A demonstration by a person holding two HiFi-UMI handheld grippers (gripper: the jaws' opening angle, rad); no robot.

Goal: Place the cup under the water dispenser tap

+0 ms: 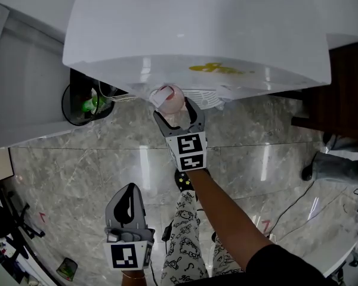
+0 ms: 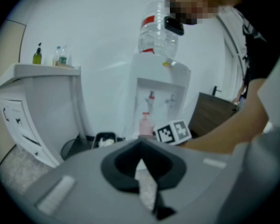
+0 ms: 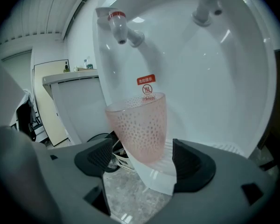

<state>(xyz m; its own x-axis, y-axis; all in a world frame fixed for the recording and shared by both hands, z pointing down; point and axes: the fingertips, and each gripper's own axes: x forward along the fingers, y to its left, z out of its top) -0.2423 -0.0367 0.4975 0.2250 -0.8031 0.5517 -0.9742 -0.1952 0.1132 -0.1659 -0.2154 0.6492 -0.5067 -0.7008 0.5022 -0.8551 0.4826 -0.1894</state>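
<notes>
A pink dotted translucent cup (image 3: 139,127) stands upright on the white drip tray (image 3: 164,168) of the water dispenser (image 1: 197,34), below and a little right of the red-capped tap (image 3: 117,24). A second tap (image 3: 205,8) is further right. My right gripper (image 3: 142,155) is open, with one jaw on each side of the cup's lower half and a small gap showing on both sides. From the head view, the cup (image 1: 170,99) sits between the right gripper's (image 1: 173,107) spread fingers. My left gripper (image 1: 130,188) hangs low over the floor, shut and empty, far from the dispenser (image 2: 161,92).
A black wastebasket (image 1: 83,103) stands left of the dispenser beside a white cabinet (image 1: 24,82). A dark wooden cabinet (image 1: 340,88) is at the right. Cables (image 1: 292,207) trail over the marble floor. The person's patterned trouser legs (image 1: 185,243) are below.
</notes>
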